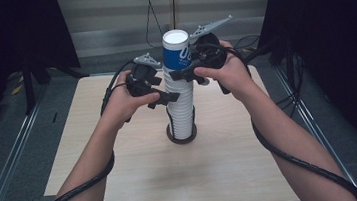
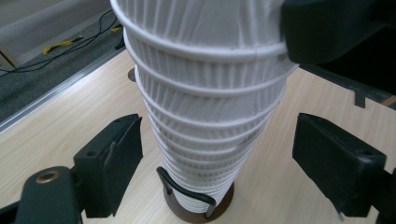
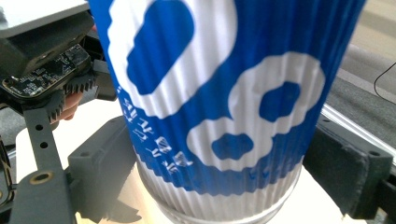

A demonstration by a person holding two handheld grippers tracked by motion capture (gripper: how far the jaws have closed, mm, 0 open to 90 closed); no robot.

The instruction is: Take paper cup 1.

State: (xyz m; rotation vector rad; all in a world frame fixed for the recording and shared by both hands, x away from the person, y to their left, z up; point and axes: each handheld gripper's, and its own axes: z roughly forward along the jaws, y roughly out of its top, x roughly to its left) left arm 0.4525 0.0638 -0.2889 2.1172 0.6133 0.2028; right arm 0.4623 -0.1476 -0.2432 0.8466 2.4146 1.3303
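A tall stack of white ribbed paper cups (image 1: 181, 105) is standing upright in a dark round holder (image 1: 182, 135) near the middle of the tabletop (image 1: 140, 185). A blue-and-white cup (image 1: 177, 50) is sitting at the very top of the stack. The right gripper (image 1: 187, 73) is closing on that blue cup, its 2 jaws pressing the cup's sides just above the white rims below it. The left gripper (image 1: 168, 98) is sitting lower on the stack, its jaws spread wide on either side of the white cups with a gap on both sides, touching nothing. Both hands are meeting at the stack, left hand (image 1: 128, 98) lower than right hand (image 1: 229, 72).
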